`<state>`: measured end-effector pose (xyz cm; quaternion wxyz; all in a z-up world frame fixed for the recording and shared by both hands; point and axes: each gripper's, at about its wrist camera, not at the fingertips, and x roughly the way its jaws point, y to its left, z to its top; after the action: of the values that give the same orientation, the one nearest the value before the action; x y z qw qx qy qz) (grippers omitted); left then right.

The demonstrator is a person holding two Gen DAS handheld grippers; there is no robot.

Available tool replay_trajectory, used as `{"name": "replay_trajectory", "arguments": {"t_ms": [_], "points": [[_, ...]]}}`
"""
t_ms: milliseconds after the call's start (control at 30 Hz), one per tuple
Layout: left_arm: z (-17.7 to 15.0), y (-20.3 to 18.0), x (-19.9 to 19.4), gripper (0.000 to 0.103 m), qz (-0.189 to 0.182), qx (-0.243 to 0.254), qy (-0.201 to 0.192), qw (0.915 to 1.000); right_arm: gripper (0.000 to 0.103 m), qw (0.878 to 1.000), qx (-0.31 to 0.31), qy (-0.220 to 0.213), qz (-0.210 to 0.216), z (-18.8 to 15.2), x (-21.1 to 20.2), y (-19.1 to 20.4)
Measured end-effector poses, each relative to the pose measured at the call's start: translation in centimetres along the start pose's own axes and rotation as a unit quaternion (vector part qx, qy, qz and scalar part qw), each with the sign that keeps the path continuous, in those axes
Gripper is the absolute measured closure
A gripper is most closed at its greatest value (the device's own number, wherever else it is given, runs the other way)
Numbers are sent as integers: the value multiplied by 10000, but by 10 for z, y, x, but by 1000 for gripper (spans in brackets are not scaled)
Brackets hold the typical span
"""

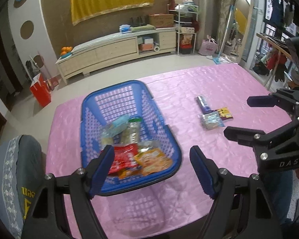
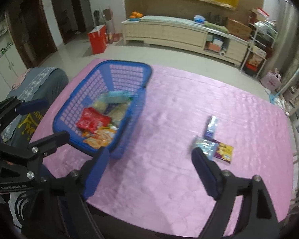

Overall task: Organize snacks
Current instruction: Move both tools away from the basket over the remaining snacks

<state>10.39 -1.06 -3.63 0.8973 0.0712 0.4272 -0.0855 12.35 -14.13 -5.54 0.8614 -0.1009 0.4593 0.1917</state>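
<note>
The blue basket (image 1: 129,139) stands on the pink tablecloth (image 1: 209,79) at the left, holding a red packet (image 1: 123,159), an orange packet (image 1: 153,161) and blurred wrappers not clearly identified. Three loose packets (image 2: 215,139) lie well apart to its right, with open cloth between. The left gripper (image 1: 152,171) and right gripper (image 2: 149,171) are held with jaws apart and nothing between them.

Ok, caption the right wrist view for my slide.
Open right gripper above pink tablecloth; blue basket holds snacks, three packets remain.
</note>
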Motion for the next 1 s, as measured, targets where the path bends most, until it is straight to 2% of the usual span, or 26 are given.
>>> {"name": "replay_trajectory", "arguments": {"t_ms": [300, 433, 667, 1000], "points": [[16, -47, 25, 27, -221, 223, 116, 9994, 12, 9986, 262, 41, -462, -17, -9, -53], [26, -72, 42, 27, -287, 323, 227, 9988, 12, 9980, 450, 125, -438, -23, -6, -78], [37, -106, 73, 27, -392, 429, 486, 9971, 12, 9951, 655, 280, -683, -37, 1, -119], [47, -136, 127, 27, -573, 257, 981, 9932, 12, 9894, 1162, 375, -785, -58, 19, -178]]}}
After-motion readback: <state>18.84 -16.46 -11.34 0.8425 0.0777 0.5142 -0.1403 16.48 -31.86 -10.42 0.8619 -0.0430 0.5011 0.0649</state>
